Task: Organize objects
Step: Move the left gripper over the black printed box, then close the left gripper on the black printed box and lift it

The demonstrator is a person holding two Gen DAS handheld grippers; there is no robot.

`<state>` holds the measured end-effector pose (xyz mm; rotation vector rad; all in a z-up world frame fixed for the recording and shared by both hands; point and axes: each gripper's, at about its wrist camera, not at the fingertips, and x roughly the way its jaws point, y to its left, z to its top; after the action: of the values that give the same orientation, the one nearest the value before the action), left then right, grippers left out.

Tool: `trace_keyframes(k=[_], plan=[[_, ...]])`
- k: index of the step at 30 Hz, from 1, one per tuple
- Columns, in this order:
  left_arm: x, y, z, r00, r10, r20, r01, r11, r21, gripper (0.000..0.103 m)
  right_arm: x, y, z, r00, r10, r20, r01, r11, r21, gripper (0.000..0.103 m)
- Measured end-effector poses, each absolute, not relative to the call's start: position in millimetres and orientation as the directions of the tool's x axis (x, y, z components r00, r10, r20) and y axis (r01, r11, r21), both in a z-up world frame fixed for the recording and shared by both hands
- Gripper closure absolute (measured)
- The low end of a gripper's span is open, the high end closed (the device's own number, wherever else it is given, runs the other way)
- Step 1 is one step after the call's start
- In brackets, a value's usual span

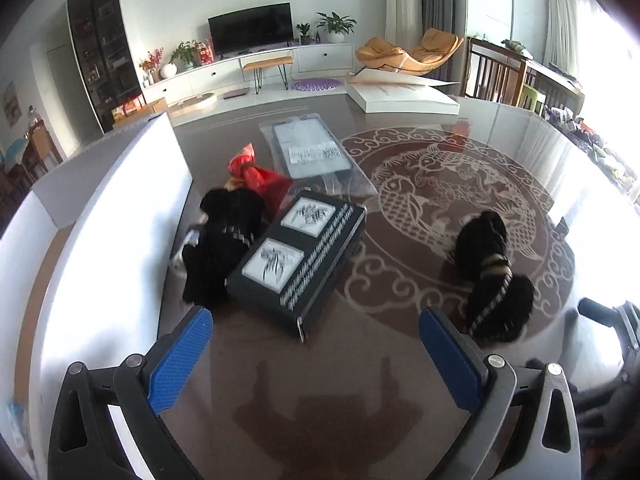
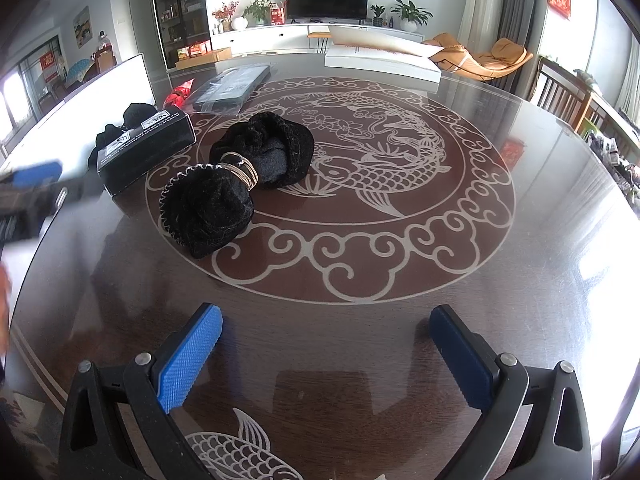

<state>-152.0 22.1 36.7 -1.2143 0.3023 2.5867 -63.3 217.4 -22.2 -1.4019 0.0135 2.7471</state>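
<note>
A black box (image 1: 298,258) with two white picture panels lies on the dark round table (image 1: 360,380); it also shows in the right wrist view (image 2: 146,146). A black velvet pouch (image 1: 226,244) lies left of it, against a white box wall (image 1: 132,208). A second black velvet pouch (image 2: 240,184), tied with gold cord, lies on the table's fish pattern; it shows in the left wrist view (image 1: 494,276) too. A red pouch (image 1: 260,178) lies behind the black box. My left gripper (image 1: 316,344) is open and empty, just short of the black box. My right gripper (image 2: 326,348) is open and empty, short of the tied pouch.
A flat item in clear plastic (image 1: 312,150) lies further back. A white box with open lid (image 1: 404,94) stands at the table's far edge. Wooden chairs (image 1: 504,74) stand at the right. The other gripper (image 2: 28,192) shows at the left of the right wrist view.
</note>
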Motion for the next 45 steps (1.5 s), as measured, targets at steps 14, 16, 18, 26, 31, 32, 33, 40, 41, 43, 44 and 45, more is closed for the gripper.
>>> trace_keyframes(k=[14,16,18,26,31,32,33,40,41,43,44,45], plan=[[-209,55,17,-0.598,0.113,-0.793,-0.387,-0.907,0.163,0.042,-62,212,-20,-0.599,0.074,-0.797,-0.044,-0.997,-0.059,0.000],[-185,50,17,-0.614,0.115,-0.781,-0.356,-0.923,0.143,0.044,-62,211,-20,-0.601,0.073,-0.796,-0.043,-0.997,-0.059,0.000],[-155,42,16,-0.620,0.104,-0.777,-0.317,-0.940,0.128,0.044,-62,211,-20,-0.601,0.072,-0.796,-0.042,-0.997,-0.058,0.000],[-98,18,-11,-0.558,0.151,-0.816,-0.297,-0.955,0.026,0.001,-62,211,-21,-0.595,0.066,-0.801,-0.038,-0.998,-0.053,0.000],[-109,22,-14,-0.537,0.190,-0.822,-0.336,-0.942,0.001,0.000,-63,212,-22,-0.592,0.059,-0.804,-0.039,-0.998,-0.044,0.000],[-108,22,-13,-0.538,0.191,-0.821,-0.336,-0.942,0.001,0.000,-64,212,-22,-0.591,0.057,-0.805,-0.039,-0.998,-0.041,0.000],[-105,21,-13,-0.540,0.192,-0.820,-0.336,-0.942,0.000,0.000,-64,213,-22,-0.590,0.054,-0.806,-0.039,-0.998,-0.038,0.000],[-102,22,-12,-0.543,0.194,-0.817,-0.335,-0.942,-0.001,0.000,-65,215,-23,-0.583,0.036,-0.812,-0.041,-0.999,-0.015,0.000],[-102,22,-12,-0.543,0.194,-0.817,-0.336,-0.942,-0.001,0.000,-65,215,-23,-0.583,0.036,-0.812,-0.041,-0.999,-0.014,0.000],[-102,21,-12,-0.543,0.195,-0.817,-0.336,-0.942,-0.001,0.000,-65,215,-23,-0.583,0.036,-0.812,-0.041,-0.999,-0.015,0.000],[-101,21,-12,-0.543,0.195,-0.817,-0.336,-0.942,-0.001,0.000,-65,215,-23,-0.583,0.036,-0.812,-0.041,-0.999,-0.014,0.000],[-101,21,-11,-0.544,0.194,-0.816,-0.336,-0.942,0.000,0.000,-65,215,-23,-0.583,0.036,-0.812,-0.041,-0.999,-0.014,0.000]])
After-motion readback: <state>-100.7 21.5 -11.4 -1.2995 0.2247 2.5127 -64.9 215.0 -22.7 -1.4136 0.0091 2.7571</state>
